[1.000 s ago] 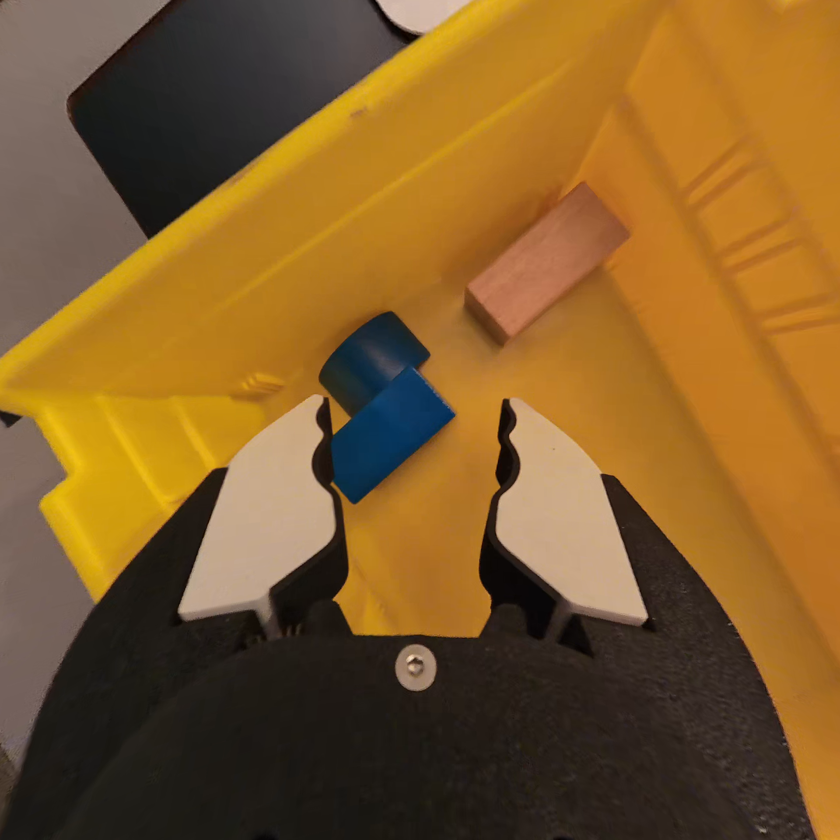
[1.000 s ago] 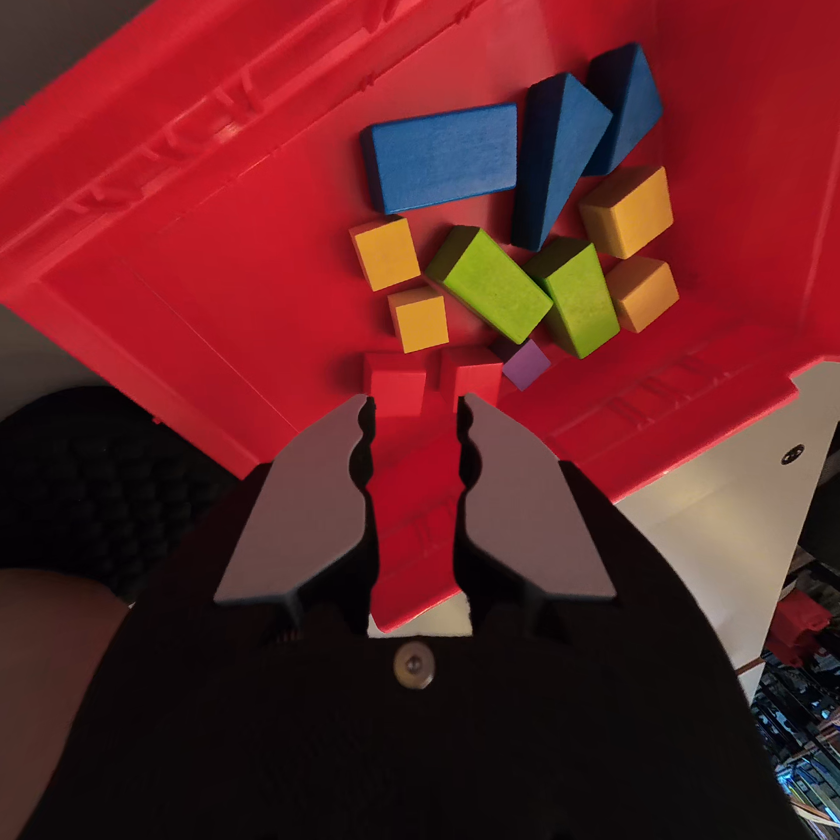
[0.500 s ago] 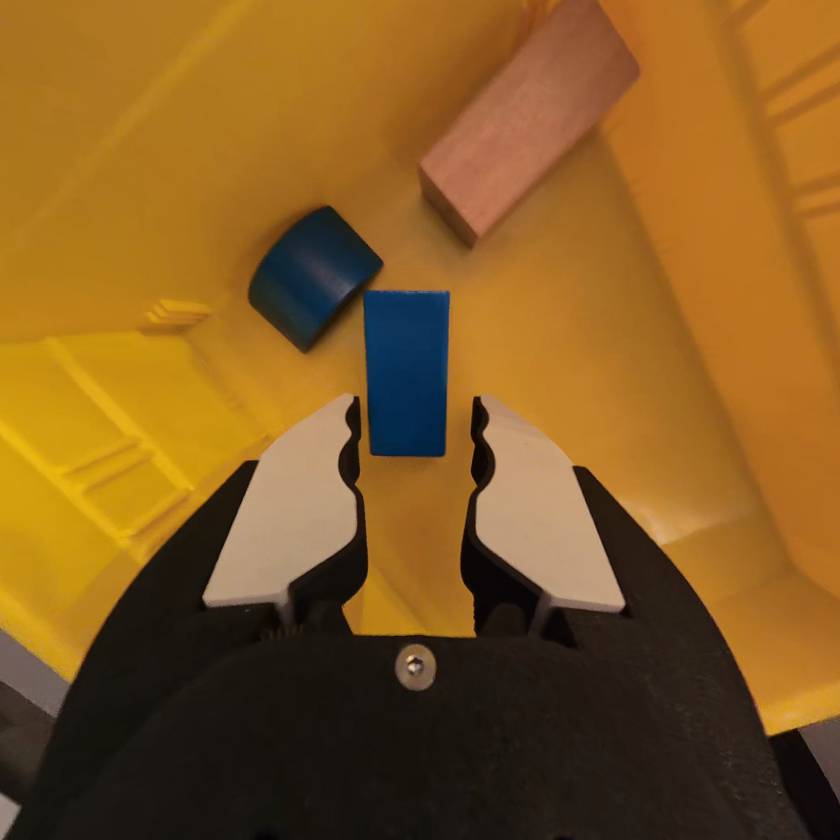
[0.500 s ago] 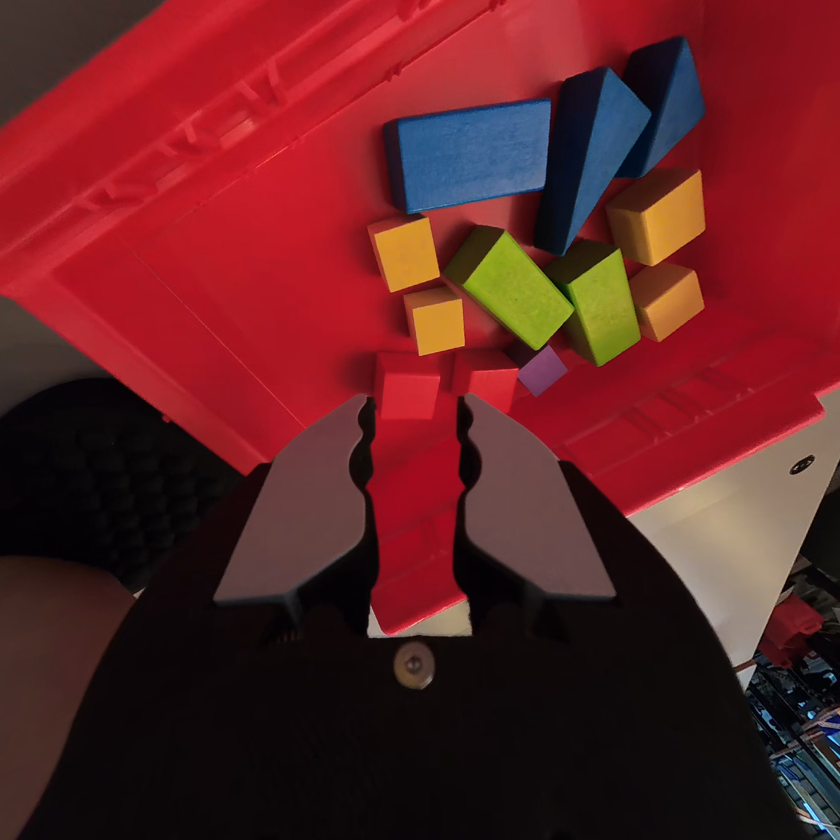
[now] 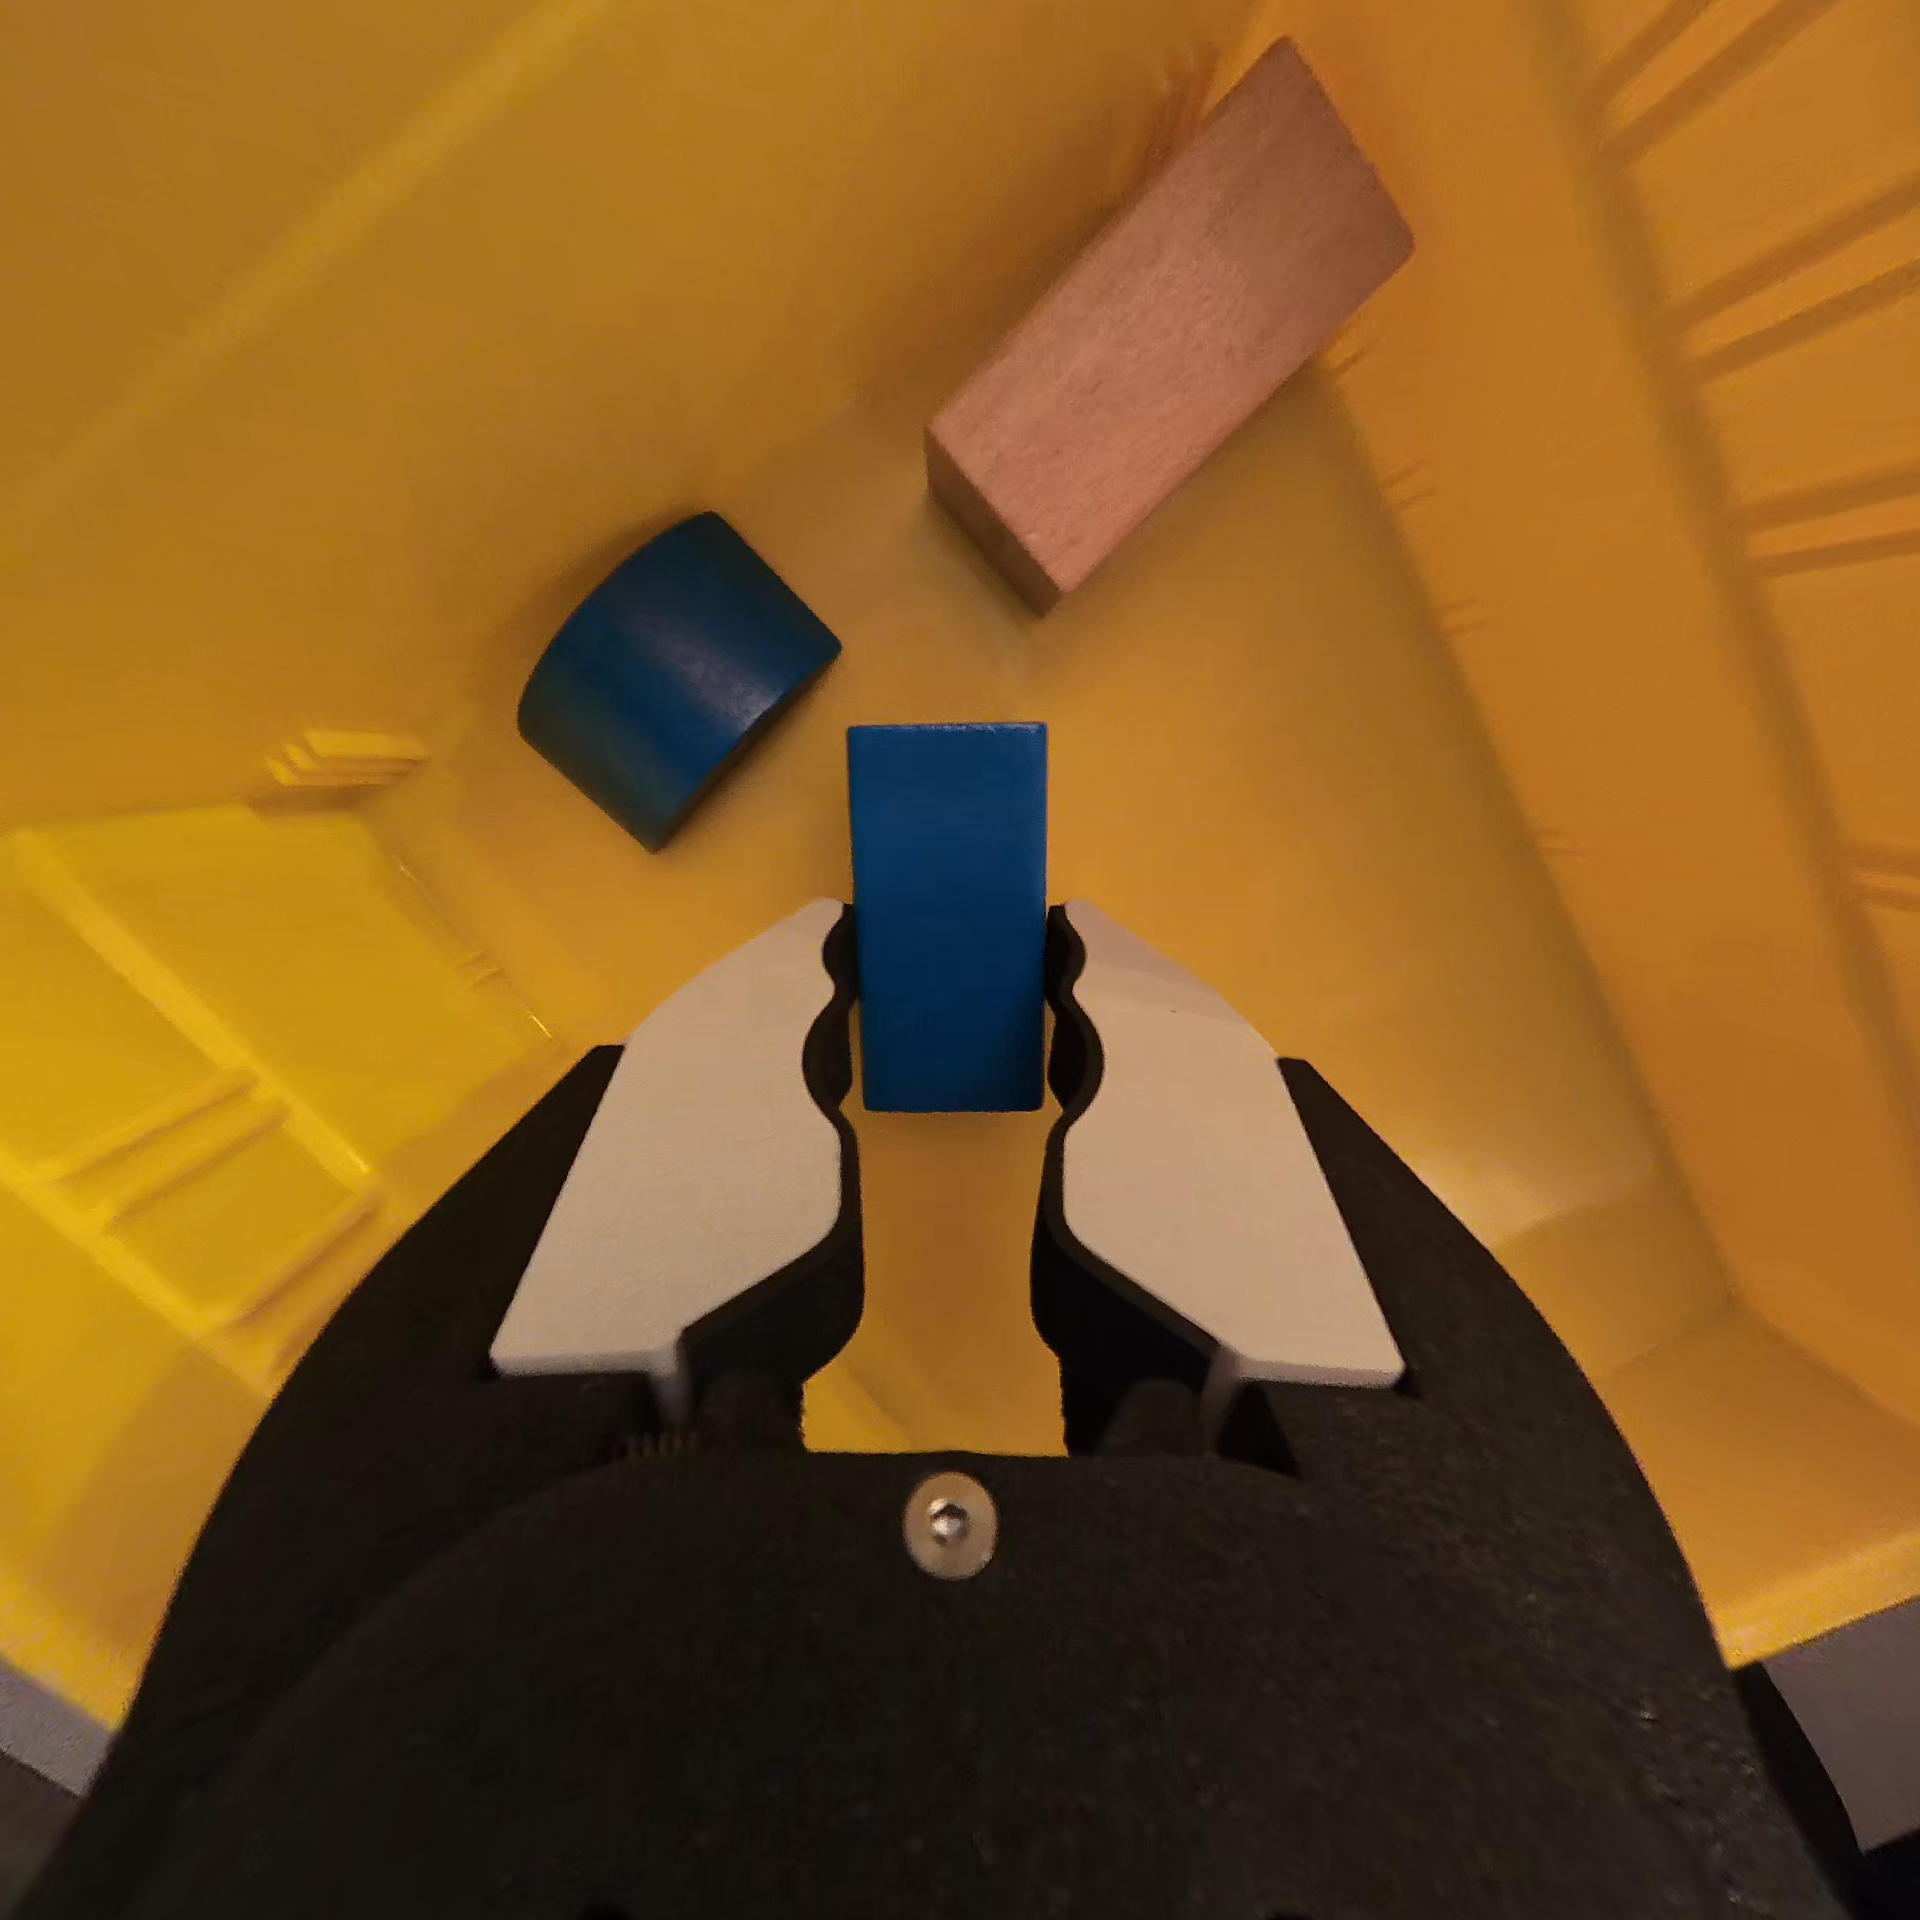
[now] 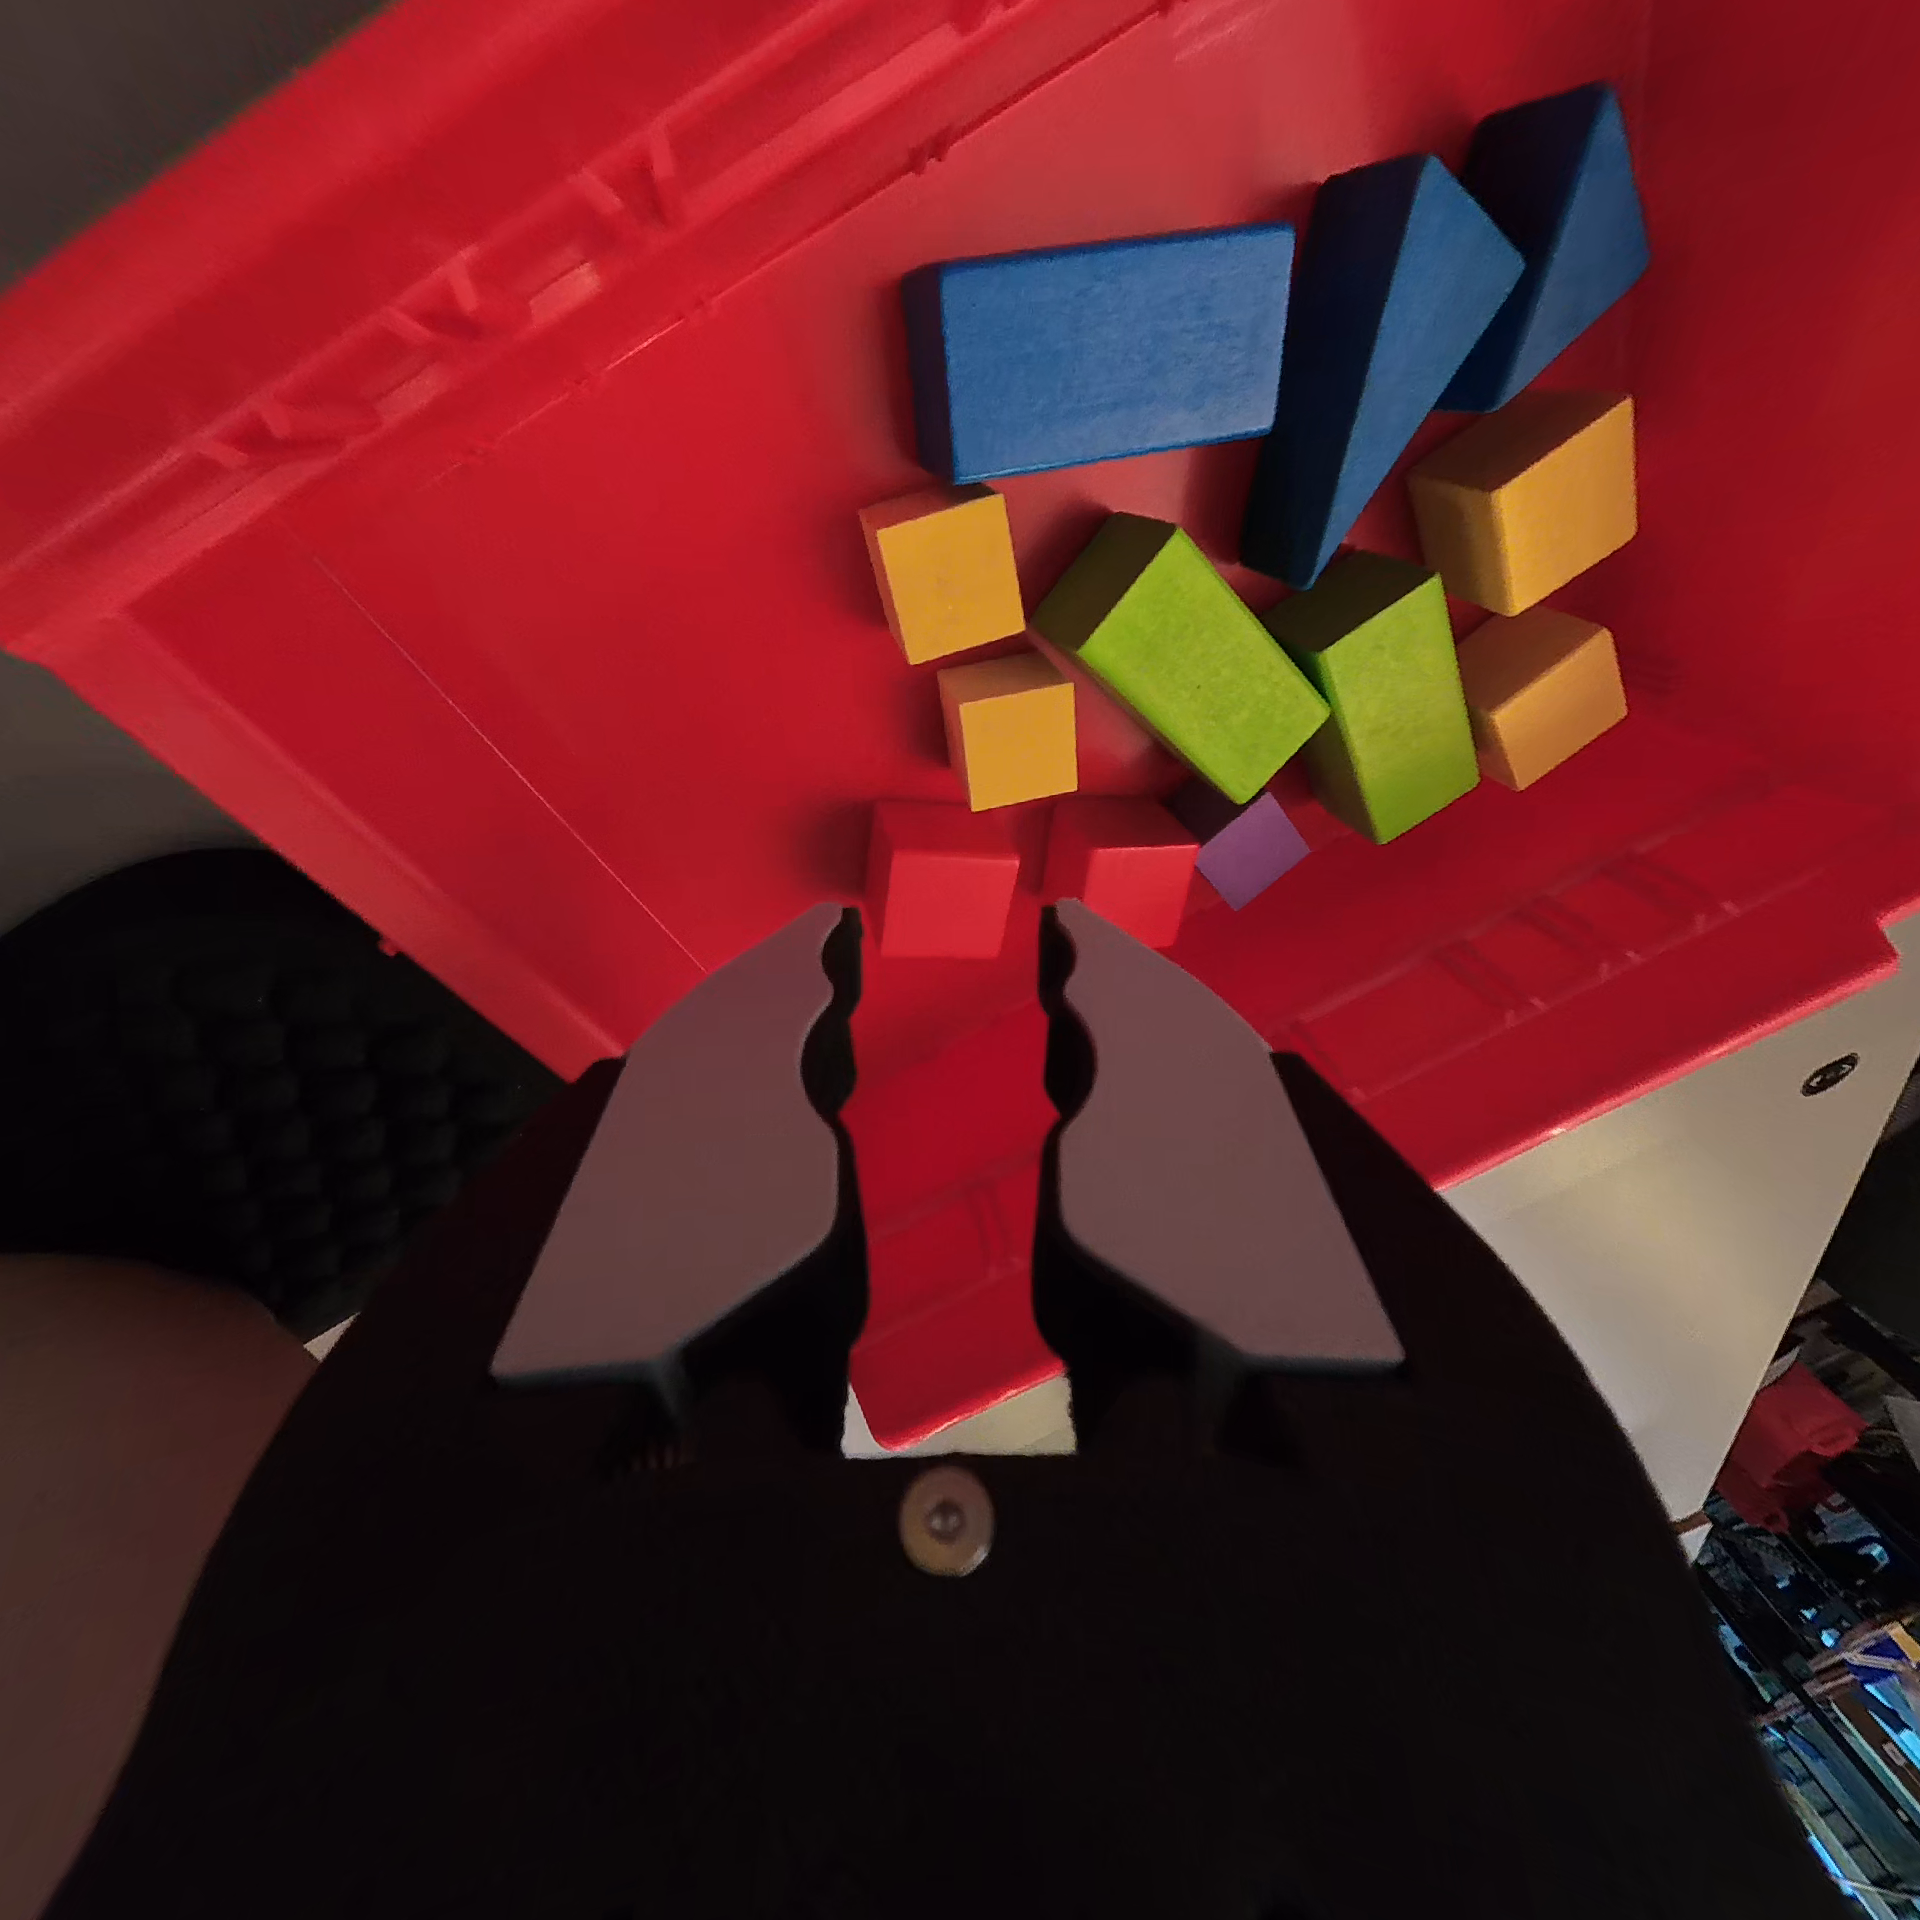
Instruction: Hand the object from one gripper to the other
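Note:
In the left wrist view, my left gripper [image 5: 948,916] is shut on a blue rectangular block [image 5: 945,831] inside a yellow bin [image 5: 312,312]. The block stands lengthwise between the white fingers [image 5: 717,1091] and sticks out past the tips. In the right wrist view, my right gripper [image 6: 945,920] is open a little and empty. It hovers over the near edge of a red bin [image 6: 520,520], with its tips just short of a red cube [image 6: 940,883].
A blue half-round block [image 5: 675,675] and a plain wooden block [image 5: 1164,322] lie in the yellow bin. The red bin holds several blue [image 6: 1101,348], green [image 6: 1184,655], yellow [image 6: 945,571], red and purple [image 6: 1247,847] blocks. A person's arm [image 6: 135,1455] shows at lower left.
My left gripper turned to line up with the blue block, moved forward and shut on it. My right gripper stayed open and drifted slightly over the red bin.

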A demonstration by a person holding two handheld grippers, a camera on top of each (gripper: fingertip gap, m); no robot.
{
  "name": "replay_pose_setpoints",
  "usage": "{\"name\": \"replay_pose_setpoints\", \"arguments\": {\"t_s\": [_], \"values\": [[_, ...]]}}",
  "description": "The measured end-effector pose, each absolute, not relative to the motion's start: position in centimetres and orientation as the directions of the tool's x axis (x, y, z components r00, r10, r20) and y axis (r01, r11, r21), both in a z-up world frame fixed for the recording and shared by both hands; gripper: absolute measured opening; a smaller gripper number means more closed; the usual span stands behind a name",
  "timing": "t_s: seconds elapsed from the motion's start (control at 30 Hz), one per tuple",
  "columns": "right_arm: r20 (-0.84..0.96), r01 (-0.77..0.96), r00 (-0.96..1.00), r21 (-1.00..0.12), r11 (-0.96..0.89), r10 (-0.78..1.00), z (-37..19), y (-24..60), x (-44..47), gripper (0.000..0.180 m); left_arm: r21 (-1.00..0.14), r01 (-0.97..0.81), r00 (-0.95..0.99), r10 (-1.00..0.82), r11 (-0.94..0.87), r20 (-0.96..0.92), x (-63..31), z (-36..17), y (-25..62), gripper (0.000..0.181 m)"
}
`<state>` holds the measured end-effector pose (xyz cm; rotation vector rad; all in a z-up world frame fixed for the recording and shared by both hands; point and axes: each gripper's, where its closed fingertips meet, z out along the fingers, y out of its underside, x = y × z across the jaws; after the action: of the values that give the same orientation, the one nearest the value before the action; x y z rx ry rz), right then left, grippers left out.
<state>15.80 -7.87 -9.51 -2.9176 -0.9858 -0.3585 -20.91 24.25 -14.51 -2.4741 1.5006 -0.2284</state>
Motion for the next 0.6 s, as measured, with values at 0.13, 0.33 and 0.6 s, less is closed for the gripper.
{"name": "replay_pose_setpoints", "arguments": {"t_s": [0.13, 0.33, 0.6], "values": [[0.269, 0.61, 0.765, -0.011, -0.792, 0.585, -8.7, -7.0, 15.7, 0.034, -0.373, -0.825, 0.457, -0.89, -0.425, 0.004, -20.2, -11.9, 24.3, 0.034], [0.422, 0.707, 0.686, -0.197, -0.679, 0.593, -5.6, -2.7, 13.6, 0.034, -0.554, -0.779, 0.331, -0.943, -0.293, 0.034, -18.0, -4.6, 20.4, 0.034], [0.777, 0.874, 0.386, -0.481, 0.073, 0.498, 2.1, 3.5, -0.9, 0.045, -0.712, -0.702, -0.221, -0.944, -0.02, 0.244, -12.6, 1.3, 7.0, 0.034]]}}
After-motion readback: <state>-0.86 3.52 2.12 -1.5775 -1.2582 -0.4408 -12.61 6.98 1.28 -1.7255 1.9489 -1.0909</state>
